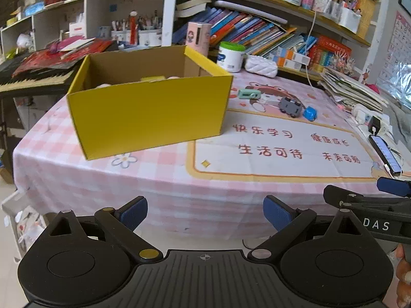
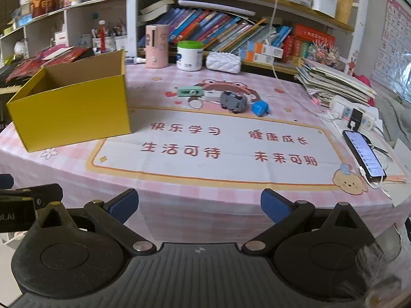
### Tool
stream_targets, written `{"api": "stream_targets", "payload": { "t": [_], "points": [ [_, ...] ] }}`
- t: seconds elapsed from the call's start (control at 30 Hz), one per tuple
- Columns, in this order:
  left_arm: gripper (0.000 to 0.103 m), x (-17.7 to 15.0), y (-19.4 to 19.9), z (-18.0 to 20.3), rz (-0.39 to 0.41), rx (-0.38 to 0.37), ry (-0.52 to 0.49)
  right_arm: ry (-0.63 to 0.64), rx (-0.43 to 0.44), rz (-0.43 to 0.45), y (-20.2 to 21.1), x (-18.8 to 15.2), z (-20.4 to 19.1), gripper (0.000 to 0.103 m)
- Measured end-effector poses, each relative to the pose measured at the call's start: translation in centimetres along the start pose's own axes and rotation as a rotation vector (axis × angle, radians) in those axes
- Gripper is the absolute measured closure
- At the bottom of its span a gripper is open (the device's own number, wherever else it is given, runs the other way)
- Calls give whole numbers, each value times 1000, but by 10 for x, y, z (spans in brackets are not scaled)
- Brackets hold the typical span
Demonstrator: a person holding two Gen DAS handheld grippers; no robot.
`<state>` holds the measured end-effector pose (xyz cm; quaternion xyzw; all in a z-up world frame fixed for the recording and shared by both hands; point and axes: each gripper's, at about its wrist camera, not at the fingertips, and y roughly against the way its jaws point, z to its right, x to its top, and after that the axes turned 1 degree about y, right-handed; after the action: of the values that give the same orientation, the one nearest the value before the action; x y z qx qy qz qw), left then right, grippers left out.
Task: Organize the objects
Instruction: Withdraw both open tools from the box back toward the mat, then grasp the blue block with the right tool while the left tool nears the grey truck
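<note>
Both grippers, left (image 1: 205, 214) and right (image 2: 199, 206), hang wide open, holding nothing. Your car (image 2: 233, 101) sits mid-table near the box (image 2: 77, 102). It looks light, hard and rolly, so pinch its sides.

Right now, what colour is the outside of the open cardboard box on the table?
Yellow outside, plain brown inside. The box shows best in the left wrist view.

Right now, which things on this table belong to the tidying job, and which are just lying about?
Job:
yellow box
green toy
grey toy car
blue toy
left gripper and right gripper, both open

Lying about:
phone
white tub
pink canister
power strip
</note>
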<state>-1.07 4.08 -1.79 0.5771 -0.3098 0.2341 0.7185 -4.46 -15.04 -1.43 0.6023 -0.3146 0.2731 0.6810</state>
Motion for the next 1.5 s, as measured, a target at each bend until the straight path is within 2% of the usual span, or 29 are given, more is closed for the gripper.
{"api": "stream_targets", "payload": {
  "t": [0.6, 0.73, 1.07, 1.5],
  "points": [
    [5, 41, -44, 41, 22, 10, -19, -13, 14, 6, -49, 35, 44, 0],
    [5, 56, -57, 54, 41, 12, -17, -18, 29, 4, -67, 51, 60, 0],
    [5, 84, -102, 93, 17, 29, 19, 8, 48, -11, -114, 87, 105, 0],
    [5, 114, -140, 137, 7, 93, 15, -12, 123, -35, -168, 117, 159, 4]
  ]
}}
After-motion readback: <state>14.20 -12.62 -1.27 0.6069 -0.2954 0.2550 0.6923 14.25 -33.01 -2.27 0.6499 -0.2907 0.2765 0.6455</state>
